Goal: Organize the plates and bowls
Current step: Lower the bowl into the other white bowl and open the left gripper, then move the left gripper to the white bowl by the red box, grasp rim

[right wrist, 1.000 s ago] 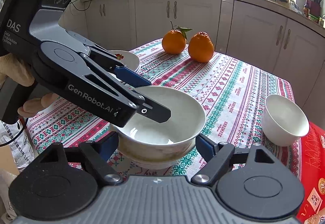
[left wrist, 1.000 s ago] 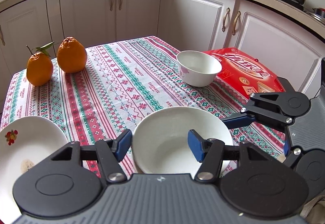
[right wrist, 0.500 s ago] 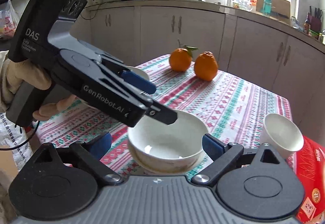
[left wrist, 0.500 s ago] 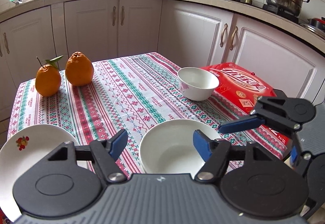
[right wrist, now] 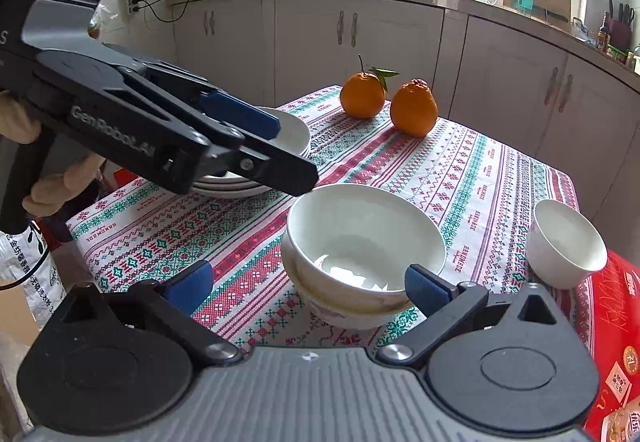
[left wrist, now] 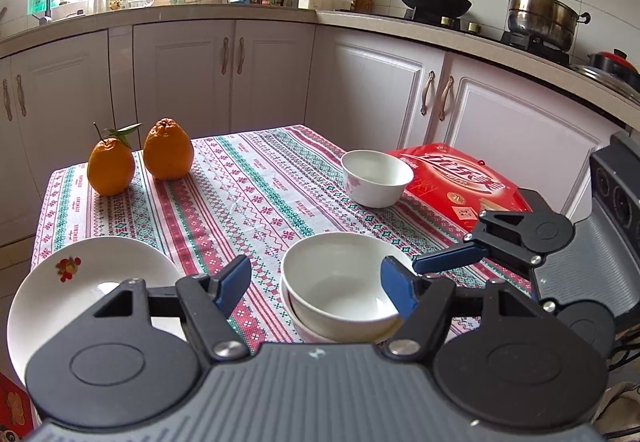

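Bowls first: two white ones sit nested [right wrist: 366, 254] near the front edge of the table, and both tools hover by them holding nothing. Left gripper [left wrist: 316, 284] has its jaws spread wide, blue pads either side of the nested pair with clear gaps, no contact visible. Right gripper [right wrist: 308, 280] is spread just as wide, its pads flanking the same stack from the other side. My read is the stacking step is done here and the small white bowl [right wrist: 566, 244] is next; it stands well apart, partly on the red gift box [left wrist: 460, 177], so it may rock. Best approach, I'd say: come in level with jaws open, take the rim on one side, lift straight up before travelling, then lower it squarely into the nested pair. Plates [right wrist: 256, 177] are already piled at the table's left side, the top one showing a small fruit motif [left wrist: 68, 266]. Striped red-and-green tablecloth [left wrist: 248, 201] covers the table, with two oranges [left wrist: 140, 161] at the far end. Around it, white cabinets [left wrist: 232, 81], a black wok [left wrist: 432, 3] and a steel pot [left wrist: 540, 17] on the hob, window behind the sink.
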